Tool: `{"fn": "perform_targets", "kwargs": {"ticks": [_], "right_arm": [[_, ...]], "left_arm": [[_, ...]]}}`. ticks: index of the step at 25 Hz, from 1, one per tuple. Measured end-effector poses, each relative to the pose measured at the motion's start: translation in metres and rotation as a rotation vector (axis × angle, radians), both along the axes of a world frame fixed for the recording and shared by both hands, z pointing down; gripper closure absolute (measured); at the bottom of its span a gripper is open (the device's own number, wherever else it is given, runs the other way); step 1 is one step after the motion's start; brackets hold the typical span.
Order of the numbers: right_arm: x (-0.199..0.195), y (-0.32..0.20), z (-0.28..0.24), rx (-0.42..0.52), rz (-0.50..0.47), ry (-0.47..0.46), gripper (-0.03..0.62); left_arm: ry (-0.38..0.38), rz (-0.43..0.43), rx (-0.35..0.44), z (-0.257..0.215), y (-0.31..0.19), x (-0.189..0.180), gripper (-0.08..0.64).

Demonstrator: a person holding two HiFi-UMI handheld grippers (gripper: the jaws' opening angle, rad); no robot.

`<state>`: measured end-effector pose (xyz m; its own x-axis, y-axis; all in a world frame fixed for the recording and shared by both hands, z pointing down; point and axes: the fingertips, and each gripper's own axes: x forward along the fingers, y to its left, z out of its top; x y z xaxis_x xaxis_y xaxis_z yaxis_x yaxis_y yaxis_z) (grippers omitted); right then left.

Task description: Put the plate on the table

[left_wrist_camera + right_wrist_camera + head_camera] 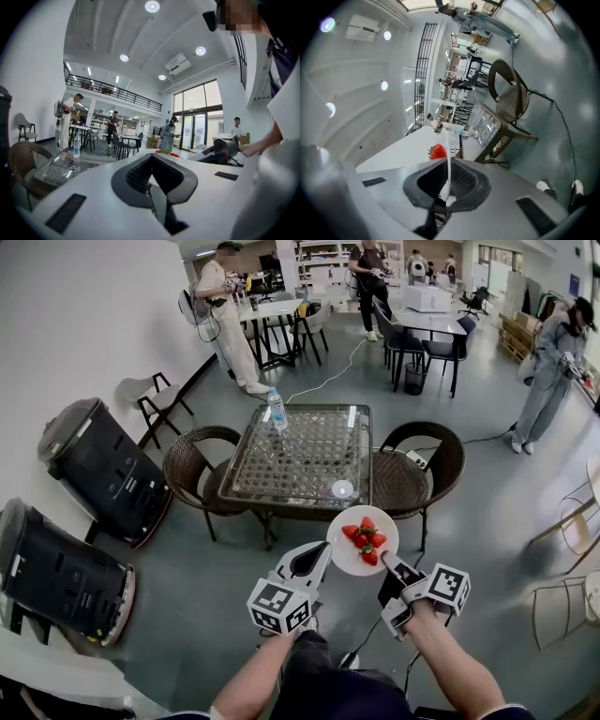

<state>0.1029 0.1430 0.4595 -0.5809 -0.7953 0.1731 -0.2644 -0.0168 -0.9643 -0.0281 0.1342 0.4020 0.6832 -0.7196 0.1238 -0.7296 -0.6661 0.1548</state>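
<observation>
A white plate (pixel 349 557) carrying several strawberries (pixel 367 538) hangs in the air just in front of the near edge of the glass-topped table (pixel 281 479). My right gripper (pixel 389 566) is shut on the plate's near right rim. In the right gripper view that rim (pixel 448 154) runs edge-on between the jaws of my right gripper (pixel 449 177), with one strawberry (pixel 438 151) beside it. My left gripper (pixel 319 557) sits at the plate's left rim, jaws shut. The left gripper view shows nothing between the jaws of my left gripper (pixel 152 161), and the strawberries (pixel 165 153) lie just past their tips.
On the table stand a water bottle (pixel 277 410) at the far left and a small white disc (pixel 342 489) near the front edge. Wicker chairs (pixel 192 468) (pixel 424 463) flank it. Two black machines (pixel 98 470) line the left wall. People stand further back.
</observation>
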Motion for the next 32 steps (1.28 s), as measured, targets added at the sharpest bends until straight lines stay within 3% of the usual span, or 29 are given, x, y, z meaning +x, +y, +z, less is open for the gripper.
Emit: {"fn": "perform_targets", "kwargs": {"ticks": [15,32], "right_arm": [[0.003,-0.061,0.015,-0.006,-0.001,0.025,0.578],[-0.016,-0.175,0.057,-0.060,0.021,0.078,0.579]], "left_arm": [[0.014,-0.016,-0.024,0.018,-0.055,-0.003,0.552],[0.004,0.027,-0.070,0.051,-0.178,-0.020,0.552]]}}
